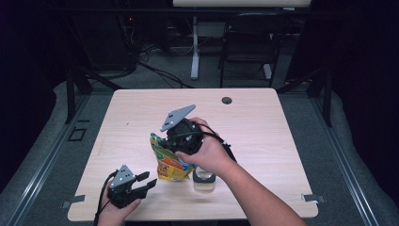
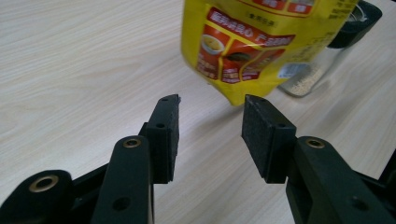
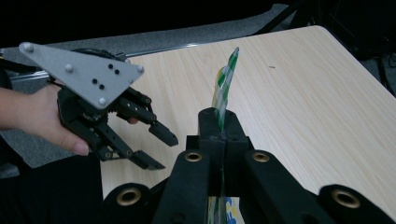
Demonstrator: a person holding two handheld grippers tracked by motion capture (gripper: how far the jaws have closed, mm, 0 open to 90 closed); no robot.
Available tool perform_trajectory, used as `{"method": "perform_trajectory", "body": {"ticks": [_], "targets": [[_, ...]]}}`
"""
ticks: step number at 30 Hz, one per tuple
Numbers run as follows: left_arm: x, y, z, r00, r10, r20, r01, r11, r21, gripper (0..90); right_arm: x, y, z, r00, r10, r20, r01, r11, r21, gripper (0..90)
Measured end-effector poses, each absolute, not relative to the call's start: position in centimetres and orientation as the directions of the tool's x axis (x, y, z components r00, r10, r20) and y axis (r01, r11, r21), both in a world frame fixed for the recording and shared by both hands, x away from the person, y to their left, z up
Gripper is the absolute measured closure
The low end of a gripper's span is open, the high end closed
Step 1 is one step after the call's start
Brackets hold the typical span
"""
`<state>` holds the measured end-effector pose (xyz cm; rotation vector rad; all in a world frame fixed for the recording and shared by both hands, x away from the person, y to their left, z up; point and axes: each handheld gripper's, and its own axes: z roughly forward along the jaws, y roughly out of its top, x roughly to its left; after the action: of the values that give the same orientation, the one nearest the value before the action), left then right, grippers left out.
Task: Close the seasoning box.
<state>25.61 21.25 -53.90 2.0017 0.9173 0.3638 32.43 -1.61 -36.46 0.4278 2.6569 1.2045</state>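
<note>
A yellow snack pouch (image 1: 165,165) with red and green print hangs upright over the table's front middle. My right gripper (image 1: 175,143) is shut on its top edge; in the right gripper view the jaws (image 3: 219,122) pinch the thin pouch edge (image 3: 225,84). My left gripper (image 1: 148,182) is open at the front left, pointing at the pouch, a short way off. In the left gripper view its open jaws (image 2: 210,106) have nothing between them and face the pouch's bottom corner (image 2: 245,60). The right gripper view also shows the left gripper (image 3: 156,147) open.
A small glass jar (image 1: 204,179) with a black lid stands just right of the pouch, under the right forearm; it shows behind the pouch (image 2: 317,65) with pale grains inside. The wooden table (image 1: 263,127) has a cable hole (image 1: 227,100) at its far edge.
</note>
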Motion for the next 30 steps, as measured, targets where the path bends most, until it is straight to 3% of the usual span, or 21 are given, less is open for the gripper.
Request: {"method": "perform_trajectory", "body": {"ticks": [7,14,30], "targets": [[25.6,20.7,-54.1,0.694,0.714,-0.099,0.475,-0.349,0.808,56.8,32.2,-1.3,-36.1,-0.941,0.336,-0.051,0.174,0.605,0.777,90.0],[25.8,21.0,-54.2,0.693,0.702,-0.165,0.503,-0.306,0.808,61.8,31.6,-0.5,-35.7,-0.947,0.317,-0.054,0.153,0.593,0.791,90.0],[26.3,21.6,-54.5,0.663,0.702,-0.260,0.540,-0.207,0.816,59.5,31.2,0.1,-35.6,-0.953,0.298,-0.056,0.131,0.571,0.810,90.0]]}}
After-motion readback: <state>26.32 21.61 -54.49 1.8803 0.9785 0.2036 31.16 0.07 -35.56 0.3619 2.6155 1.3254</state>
